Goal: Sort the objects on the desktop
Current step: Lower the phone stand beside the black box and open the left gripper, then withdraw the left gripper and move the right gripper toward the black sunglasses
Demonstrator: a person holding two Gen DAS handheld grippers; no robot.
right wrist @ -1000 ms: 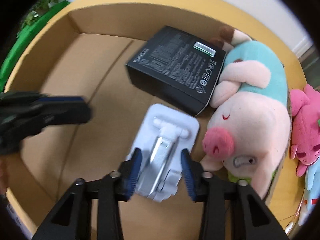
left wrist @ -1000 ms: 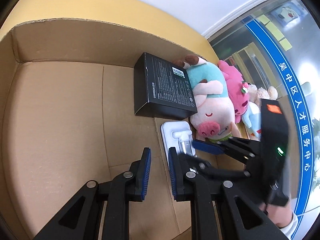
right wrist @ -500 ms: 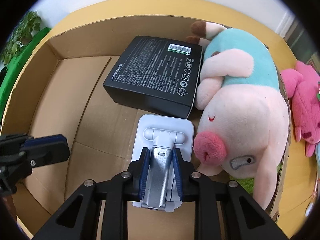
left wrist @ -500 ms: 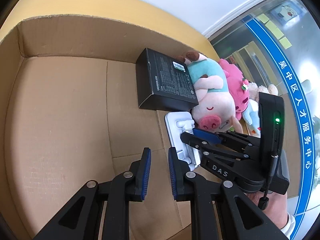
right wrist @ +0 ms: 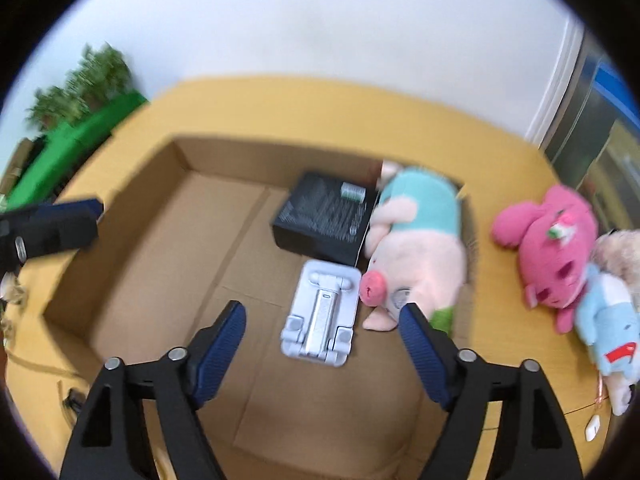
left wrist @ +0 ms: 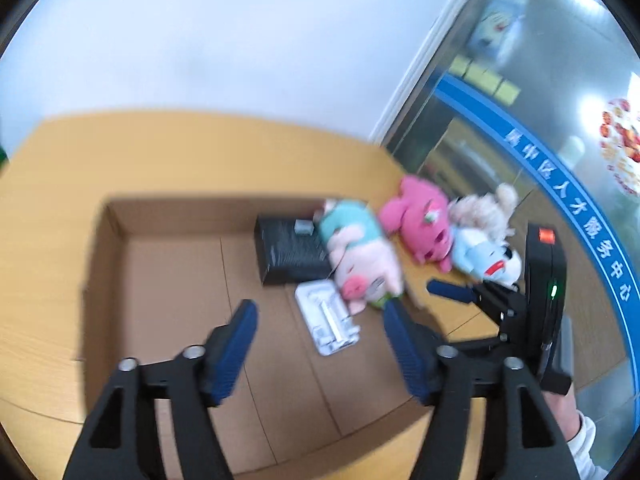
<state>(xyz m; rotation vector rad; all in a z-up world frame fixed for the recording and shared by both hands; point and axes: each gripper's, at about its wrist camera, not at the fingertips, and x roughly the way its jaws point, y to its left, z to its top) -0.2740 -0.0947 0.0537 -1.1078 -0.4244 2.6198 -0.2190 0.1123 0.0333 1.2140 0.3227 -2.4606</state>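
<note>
Both views are motion-blurred. In the right wrist view the right gripper (right wrist: 322, 320) fills the bottom of the frame, its jaws spreading apart with nothing pinched; the white phone stand (right wrist: 320, 314) lies flat on the floor of the cardboard box (right wrist: 132, 248) at centre, seen between the blue pads but untouched. Just above it sits the black box (right wrist: 326, 216), and right of both lies the pig plush (right wrist: 420, 248). The pink plush (right wrist: 548, 248) rests on the yellow table (right wrist: 500, 320) at right. In the left wrist view the left gripper (left wrist: 318, 330) is likewise opening and empty.
</note>
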